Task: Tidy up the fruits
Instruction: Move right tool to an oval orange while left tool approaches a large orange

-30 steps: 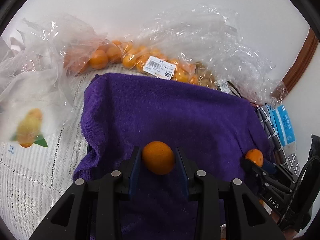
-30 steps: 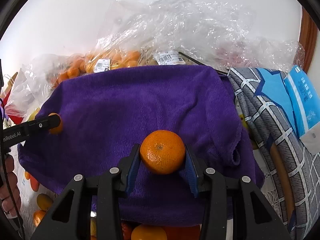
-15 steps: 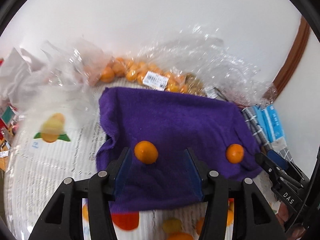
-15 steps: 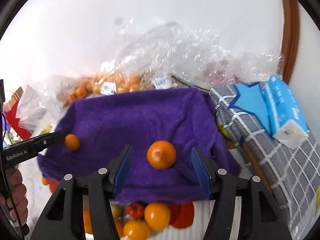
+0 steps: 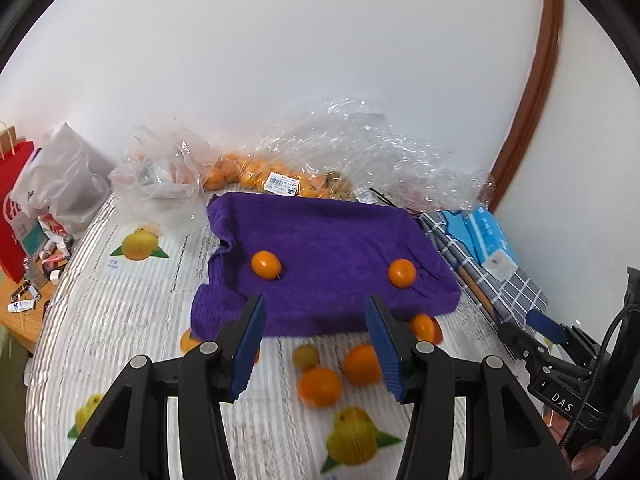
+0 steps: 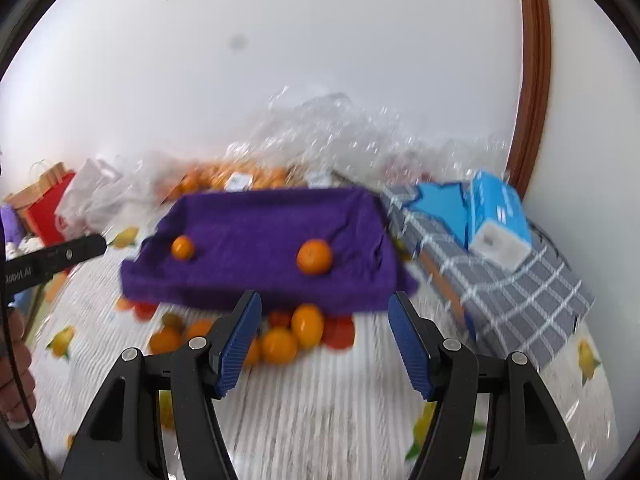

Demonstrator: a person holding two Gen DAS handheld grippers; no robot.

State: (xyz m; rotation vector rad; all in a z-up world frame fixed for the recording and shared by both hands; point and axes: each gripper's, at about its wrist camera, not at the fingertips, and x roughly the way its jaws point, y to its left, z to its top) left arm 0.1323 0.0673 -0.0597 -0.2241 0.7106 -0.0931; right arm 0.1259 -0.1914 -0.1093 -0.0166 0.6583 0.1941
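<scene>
Two oranges rest apart on a purple towel [image 5: 332, 240] [image 6: 260, 224]: a left one [image 5: 266, 264] [image 6: 182, 247] and a right one [image 5: 401, 273] [image 6: 314, 256]. My left gripper [image 5: 316, 340] is open and empty, pulled back in front of the towel's near edge. My right gripper [image 6: 326, 336] is open and empty too, also back from the towel. Several loose oranges [image 5: 320, 386] [image 6: 280, 344] and red fruits [image 6: 340, 332] lie on the tablecloth just in front of the towel.
Clear plastic bags with small oranges [image 5: 256, 176] lie behind the towel against the wall. A grey checked cloth [image 6: 500, 280] with a blue tissue pack [image 6: 498, 216] sits at the right. A red paper bag [image 5: 14, 208] and white bags stand at the left.
Both grippers opened, let go of their oranges onto the purple towel, and drew back and up. The loose fruit in front of the towel has come into view.
</scene>
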